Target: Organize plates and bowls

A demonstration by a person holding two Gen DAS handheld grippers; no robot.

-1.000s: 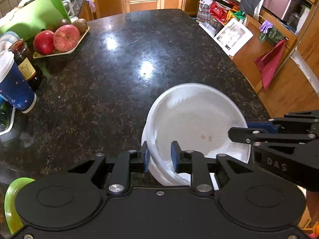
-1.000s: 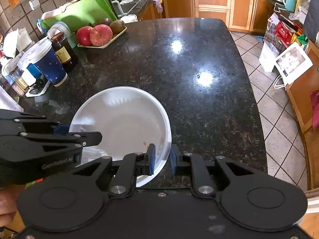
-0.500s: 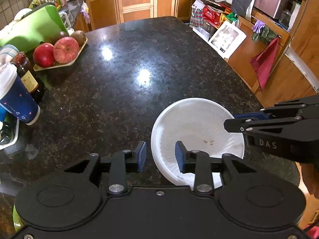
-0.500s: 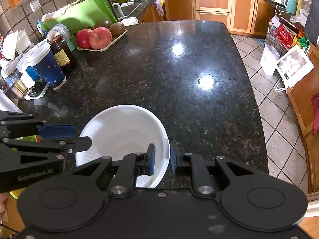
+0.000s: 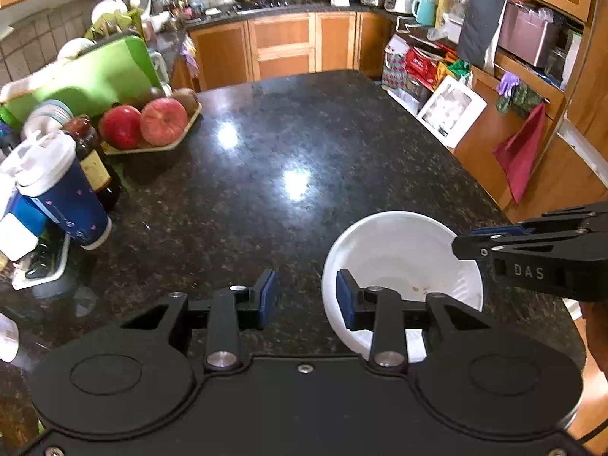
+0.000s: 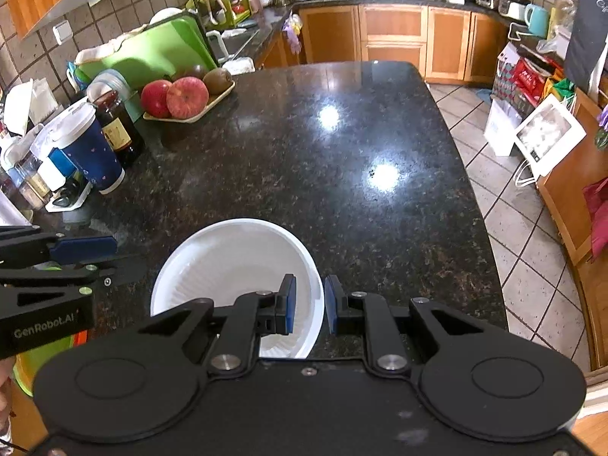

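Bowl [image 6: 235,262] near rim hidden behind right gripper [image 6: 307,306], jaws straddling rim, contact unclear; left gripper [image 5: 306,302] released.

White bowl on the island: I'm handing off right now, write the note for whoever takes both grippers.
Right gripper: jaws astride the near right rim of the white bowl, one inside and one outside, with gaps showing, so treat the grip as unconfirmed.
Left gripper: jaws open, holding nothing, bowl rim just right of the gap.
The bowl sits near the front edge of the counter, a few crumbs inside.
Done: left has let go.
Left: move the bowl to its stack; none is in view.
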